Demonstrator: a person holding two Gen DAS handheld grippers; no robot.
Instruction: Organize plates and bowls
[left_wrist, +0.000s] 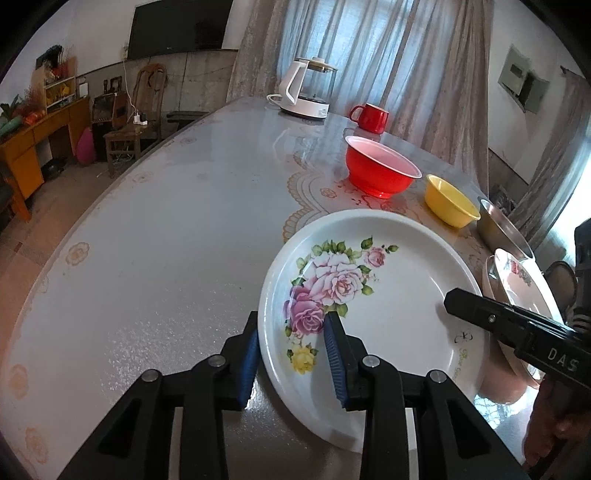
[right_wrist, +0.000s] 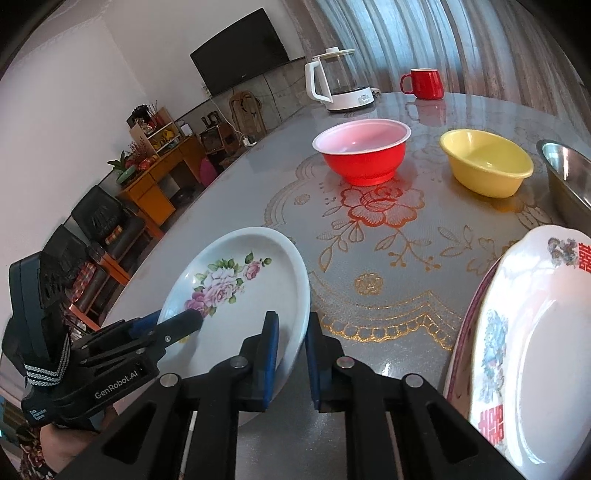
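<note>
A white plate with pink roses sits near the table's front edge, held from both sides. My left gripper is shut on its left rim, one blue pad outside and one on the painted face. My right gripper is shut on the opposite rim, and one of its fingers lies over the plate. A red bowl, a yellow bowl and a metal bowl stand in a row further back.
To the right lies a white plate with red characters on top of a pink-rimmed plate. A white kettle and a red mug stand at the far edge. The glossy table stretches bare to the left.
</note>
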